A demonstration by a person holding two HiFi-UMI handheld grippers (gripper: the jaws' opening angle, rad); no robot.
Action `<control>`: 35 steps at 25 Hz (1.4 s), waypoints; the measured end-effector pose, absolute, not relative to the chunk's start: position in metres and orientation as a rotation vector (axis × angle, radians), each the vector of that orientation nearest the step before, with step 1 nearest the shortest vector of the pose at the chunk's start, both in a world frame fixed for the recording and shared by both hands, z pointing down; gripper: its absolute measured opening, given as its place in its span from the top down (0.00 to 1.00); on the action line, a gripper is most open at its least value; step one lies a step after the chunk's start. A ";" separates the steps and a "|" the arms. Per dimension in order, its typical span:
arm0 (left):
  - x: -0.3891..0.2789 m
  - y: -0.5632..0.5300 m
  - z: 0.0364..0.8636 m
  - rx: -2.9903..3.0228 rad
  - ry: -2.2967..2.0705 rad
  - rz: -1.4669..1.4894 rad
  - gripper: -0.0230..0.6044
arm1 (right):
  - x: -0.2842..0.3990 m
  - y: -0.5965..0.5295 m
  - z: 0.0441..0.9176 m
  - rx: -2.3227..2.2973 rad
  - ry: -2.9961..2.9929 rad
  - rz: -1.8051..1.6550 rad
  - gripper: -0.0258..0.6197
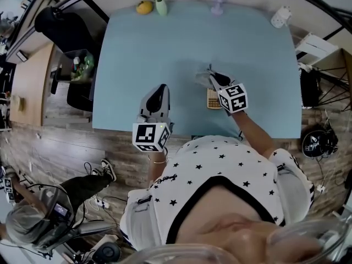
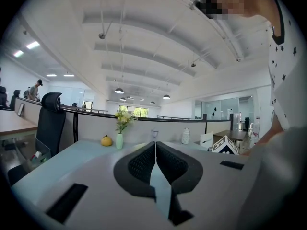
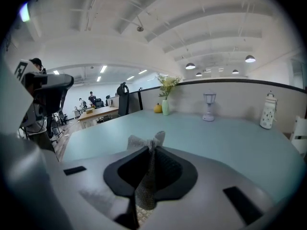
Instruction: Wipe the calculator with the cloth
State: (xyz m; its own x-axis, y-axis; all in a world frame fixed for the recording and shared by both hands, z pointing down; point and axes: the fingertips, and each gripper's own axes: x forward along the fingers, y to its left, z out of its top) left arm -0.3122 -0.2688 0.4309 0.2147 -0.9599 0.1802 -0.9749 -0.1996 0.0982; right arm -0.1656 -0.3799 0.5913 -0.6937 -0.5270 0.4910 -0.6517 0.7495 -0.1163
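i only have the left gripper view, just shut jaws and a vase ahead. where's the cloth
Observer: The grey mesh cloth is pinched in the right gripper, jaws shut on it.
Operator: and the calculator
Observer: The small tan calculator lies on the light blue table, directly under the right gripper in the head view.
Operator: is my gripper near it
Observer: No, the left gripper is apart to its left, at the table's near edge.
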 end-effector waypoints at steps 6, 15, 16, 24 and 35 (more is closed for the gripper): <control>-0.308 -0.269 0.432 2.273 -1.868 0.127 0.91 | -0.167 -0.383 0.617 0.846 -2.446 0.372 0.90; -0.308 -0.260 0.433 2.230 -1.898 0.130 0.91 | -0.164 -0.381 0.645 0.793 -2.353 0.339 0.90; -0.308 -0.259 0.433 2.226 -1.901 0.131 0.91 | -0.163 -0.381 0.647 0.793 -2.347 0.338 0.90; -0.304 -0.251 0.433 2.229 -1.909 0.131 0.91 | -0.144 -0.387 0.653 0.847 -2.326 0.335 0.91; -0.293 -0.254 0.431 2.296 -1.844 0.128 0.91 | -0.099 -0.391 0.658 0.983 -2.252 0.355 0.90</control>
State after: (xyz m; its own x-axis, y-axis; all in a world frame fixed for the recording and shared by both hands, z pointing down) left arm -0.2925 -0.2538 0.4312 0.2209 -0.9571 0.1876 -0.9738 -0.2058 0.0967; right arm -0.0991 -0.3913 0.6580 -0.5100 -0.5558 0.6565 -0.7308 0.6825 0.0100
